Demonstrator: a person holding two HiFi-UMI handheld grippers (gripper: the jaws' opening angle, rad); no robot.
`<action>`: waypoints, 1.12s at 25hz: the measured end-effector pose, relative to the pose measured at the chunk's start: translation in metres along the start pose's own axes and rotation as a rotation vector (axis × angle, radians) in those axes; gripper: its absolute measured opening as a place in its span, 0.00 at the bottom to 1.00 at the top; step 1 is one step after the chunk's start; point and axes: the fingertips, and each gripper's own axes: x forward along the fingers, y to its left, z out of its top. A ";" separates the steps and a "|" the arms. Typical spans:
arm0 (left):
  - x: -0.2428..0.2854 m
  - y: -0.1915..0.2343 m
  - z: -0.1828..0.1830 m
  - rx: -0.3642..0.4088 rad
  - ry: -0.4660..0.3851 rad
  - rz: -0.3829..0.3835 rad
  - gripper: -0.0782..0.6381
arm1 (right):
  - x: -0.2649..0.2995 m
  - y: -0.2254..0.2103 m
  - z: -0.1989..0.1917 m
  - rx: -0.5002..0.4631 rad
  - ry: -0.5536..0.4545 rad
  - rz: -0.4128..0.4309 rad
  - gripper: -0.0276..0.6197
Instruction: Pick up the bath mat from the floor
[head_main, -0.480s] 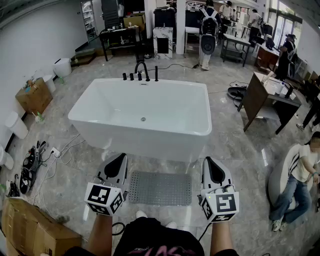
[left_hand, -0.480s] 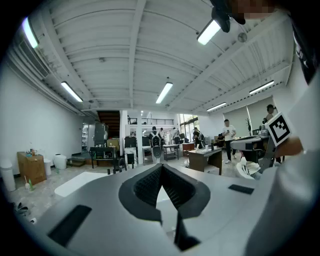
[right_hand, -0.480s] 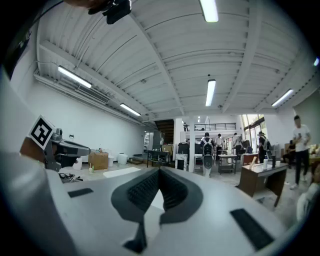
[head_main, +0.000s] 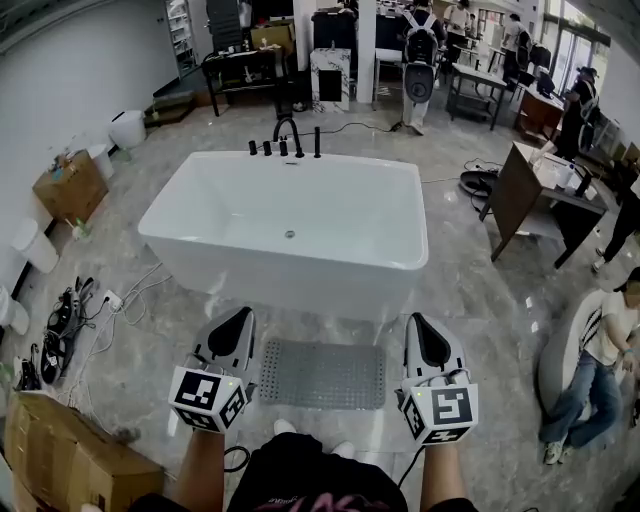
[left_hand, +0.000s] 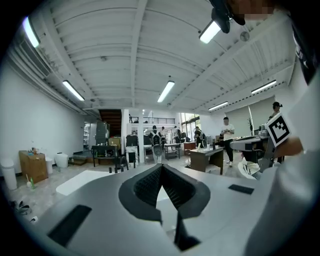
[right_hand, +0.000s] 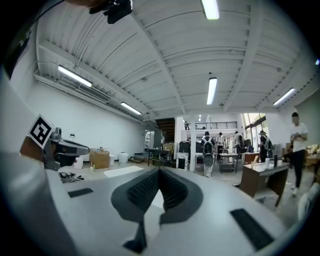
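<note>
The left gripper (head_main: 242, 314) and the right gripper (head_main: 414, 320) are held side by side, each with its fingers pressed together and nothing between them. The gray bath mat (head_main: 322, 375) lies flat on the marble floor (head_main: 480, 300), between the two sets of fingers in the head view. Just beyond the fingertips stands a white bathtub (head_main: 290, 225).

Grey rectangular bath mat (head_main: 322, 374) with a dotted, bumpy surface, lying flat on the pale marble floor (head_main: 480, 310), long side parallel to the white bathtub (head_main: 290, 235), just in front of it
</note>
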 end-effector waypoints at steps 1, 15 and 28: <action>0.001 0.001 0.000 0.001 0.000 -0.001 0.12 | 0.001 0.001 0.001 -0.001 -0.005 0.004 0.07; 0.002 0.038 -0.026 -0.034 0.044 -0.071 0.12 | 0.016 0.020 0.000 -0.005 0.006 -0.042 0.08; -0.008 0.080 -0.109 -0.107 0.186 -0.113 0.12 | 0.014 0.051 -0.063 0.035 0.166 -0.074 0.08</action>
